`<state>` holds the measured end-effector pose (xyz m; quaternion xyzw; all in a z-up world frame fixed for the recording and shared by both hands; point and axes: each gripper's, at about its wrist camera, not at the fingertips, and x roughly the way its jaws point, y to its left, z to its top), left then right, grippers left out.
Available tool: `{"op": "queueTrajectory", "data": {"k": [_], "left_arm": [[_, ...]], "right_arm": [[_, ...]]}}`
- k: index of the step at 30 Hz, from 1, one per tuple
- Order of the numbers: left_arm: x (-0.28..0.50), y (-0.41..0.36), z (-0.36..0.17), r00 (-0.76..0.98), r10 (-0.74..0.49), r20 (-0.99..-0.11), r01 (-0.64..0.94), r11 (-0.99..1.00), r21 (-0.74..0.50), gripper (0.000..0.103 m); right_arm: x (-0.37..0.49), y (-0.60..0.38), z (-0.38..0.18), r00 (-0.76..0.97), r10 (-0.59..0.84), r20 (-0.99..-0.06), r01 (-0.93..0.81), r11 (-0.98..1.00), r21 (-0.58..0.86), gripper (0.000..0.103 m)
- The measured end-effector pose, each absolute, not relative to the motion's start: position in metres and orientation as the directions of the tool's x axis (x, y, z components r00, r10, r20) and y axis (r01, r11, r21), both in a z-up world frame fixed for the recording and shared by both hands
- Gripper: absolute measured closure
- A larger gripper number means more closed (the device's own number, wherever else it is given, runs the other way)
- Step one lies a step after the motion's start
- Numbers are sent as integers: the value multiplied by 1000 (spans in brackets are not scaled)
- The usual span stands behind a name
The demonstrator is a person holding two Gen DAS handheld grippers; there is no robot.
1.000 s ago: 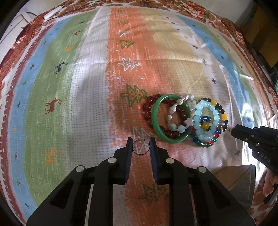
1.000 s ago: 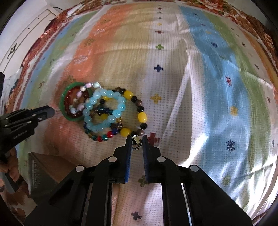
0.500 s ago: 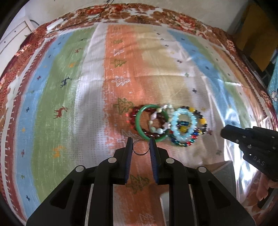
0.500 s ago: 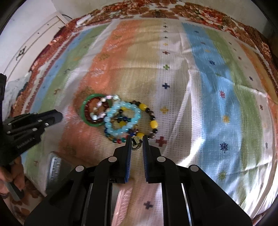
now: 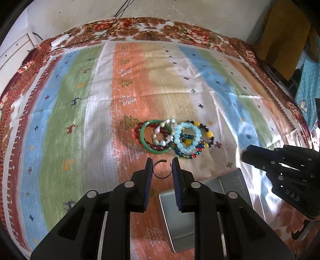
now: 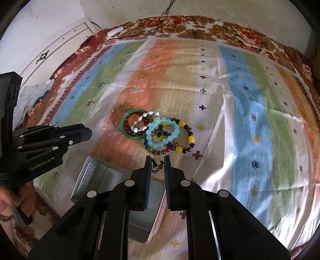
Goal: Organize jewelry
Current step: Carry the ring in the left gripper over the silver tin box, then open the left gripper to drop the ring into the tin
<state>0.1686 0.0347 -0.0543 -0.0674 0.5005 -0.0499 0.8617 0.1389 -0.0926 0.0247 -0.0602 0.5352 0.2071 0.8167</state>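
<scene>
My left gripper (image 5: 161, 167) is shut on a thin open metal ring (image 5: 162, 168), held above the striped cloth. My right gripper (image 6: 157, 166) is shut on a small dark-and-gold jewelry piece (image 6: 157, 165). A pile of bracelets lies on the cloth beyond both: a green bangle (image 5: 155, 149) (image 6: 130, 115) over dark red beads, a white bead bracelet (image 5: 159, 136), a pale blue bead bracelet (image 5: 187, 138) (image 6: 163, 132) and a yellow-and-black one (image 6: 189, 138). An open metal tin (image 5: 180, 216) (image 6: 100, 180) sits below the grippers.
The striped patterned cloth (image 5: 60, 120) covers a bed with a floral border (image 5: 152, 30). A white cabinet (image 6: 60, 44) stands at the far left. Cables (image 5: 118, 14) run over the far edge. Brown furniture (image 5: 284, 36) stands at the far right.
Both grippers have pulled back and up from the bracelet pile while holding their pieces. The metal tin has come into view beneath them.
</scene>
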Motion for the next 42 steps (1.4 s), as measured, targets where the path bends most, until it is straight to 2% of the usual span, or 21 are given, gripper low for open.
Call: {"op": "queueTrajectory", "data": {"k": [17,21,27,29,30,32,33,34,38,42], "left_arm": [[107,10,-42,532,-188,-825,82,982,-171,84],[105,4,-43,531,-175,-829,97,985,-146,84],[108,7,-48,509,-204,-836,95,979,-182,84],[111,8,-52,491,-224,-842,84,974,-211,79],[112,10,-53,490,-230,-841,80,972,-219,73],[113,10,-51,498,-221,-839,71,974,-215,71],[113,12,-51,503,-216,-837,64,975,-213,69],[113,13,-51,503,-218,-836,60,974,-218,68],[114,17,-50,507,-216,-835,48,974,-223,67],[116,17,-50,507,-207,-837,47,976,-213,59]], "right_arm": [[84,-94,30,344,327,-880,-441,884,156,90],[83,-92,28,340,333,-880,-442,882,163,90],[85,-91,24,319,349,-881,-434,880,192,90],[86,-91,22,313,347,-884,-433,880,193,90],[86,-90,21,312,341,-887,-434,882,186,89],[88,-91,20,321,320,-891,-426,889,167,84],[88,-92,21,323,317,-892,-423,891,164,74],[88,-94,21,325,317,-891,-419,893,164,68],[92,-100,23,330,331,-884,-403,896,185,68],[95,-103,23,337,323,-884,-390,903,181,65]]}}
